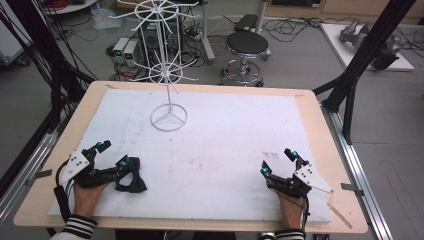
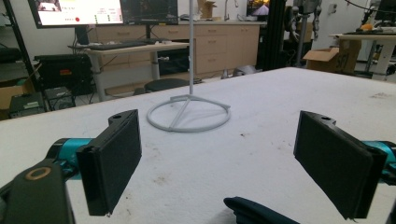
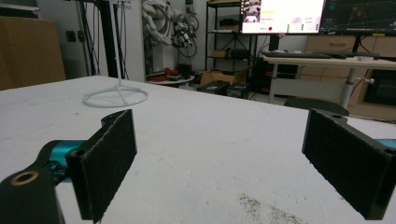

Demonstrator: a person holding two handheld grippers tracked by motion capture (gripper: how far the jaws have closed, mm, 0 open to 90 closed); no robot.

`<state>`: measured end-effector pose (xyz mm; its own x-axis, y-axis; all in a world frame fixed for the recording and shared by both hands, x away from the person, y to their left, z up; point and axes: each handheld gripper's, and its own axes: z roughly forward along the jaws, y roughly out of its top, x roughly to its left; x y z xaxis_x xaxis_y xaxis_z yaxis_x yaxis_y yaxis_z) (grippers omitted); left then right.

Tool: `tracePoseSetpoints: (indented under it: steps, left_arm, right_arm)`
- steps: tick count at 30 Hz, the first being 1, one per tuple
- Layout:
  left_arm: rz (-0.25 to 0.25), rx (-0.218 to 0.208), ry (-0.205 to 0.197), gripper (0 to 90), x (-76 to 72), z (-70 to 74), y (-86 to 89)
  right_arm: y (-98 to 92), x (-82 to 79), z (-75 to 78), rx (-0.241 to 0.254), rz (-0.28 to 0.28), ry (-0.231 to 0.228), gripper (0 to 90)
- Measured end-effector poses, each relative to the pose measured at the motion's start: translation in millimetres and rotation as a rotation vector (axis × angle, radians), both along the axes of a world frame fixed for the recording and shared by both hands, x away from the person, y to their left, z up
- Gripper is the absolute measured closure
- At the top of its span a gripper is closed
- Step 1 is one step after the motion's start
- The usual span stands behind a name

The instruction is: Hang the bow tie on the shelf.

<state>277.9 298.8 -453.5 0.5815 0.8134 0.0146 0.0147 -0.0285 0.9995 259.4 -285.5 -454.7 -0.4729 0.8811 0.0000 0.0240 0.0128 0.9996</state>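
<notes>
Here the left tool (image 1: 113, 154) gapes wide beside the dark bow tie (image 1: 131, 176), gripping nothing.

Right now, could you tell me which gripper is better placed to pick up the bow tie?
The left gripper, probably. Its jaws are open and the bow tie lies right beside them. The right gripper, also open, rests far across the mat.

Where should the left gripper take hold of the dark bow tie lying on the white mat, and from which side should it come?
Probably at the narrow middle knot of the bow tie, coming down from above. It lies flat on the white mat, its wings spreading wide and thin, so the pinched centre gives the pads most to close on. The left gripper is open, with the tie just beside its near jaw.
</notes>
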Motion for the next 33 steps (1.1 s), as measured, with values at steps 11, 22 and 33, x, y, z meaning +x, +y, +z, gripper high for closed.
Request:
tracePoseSetpoints:
  steps: [11, 22, 33]
  left_arm:
    - [-0.002, 0.008, -0.002, 15.3, -0.1, 0.2, -1.1]
    - [-0.004, 0.001, 0.04, 14.4, 3.5, 1.9, 1.4]
    - [-0.012, 0.152, 0.149, 14.8, 2.2, 27.8, 5.7]
  right_arm:
    - [-0.1, -0.2, -0.1, 0.007, 0.001, 0.001, 9.1]
    - [0.2, 0.0, 0.0, 0.004, -0.004, 0.001, 9.1]
    - [0.4, -0.2, 0.1, 0.004, -0.005, 0.009, 9.1]
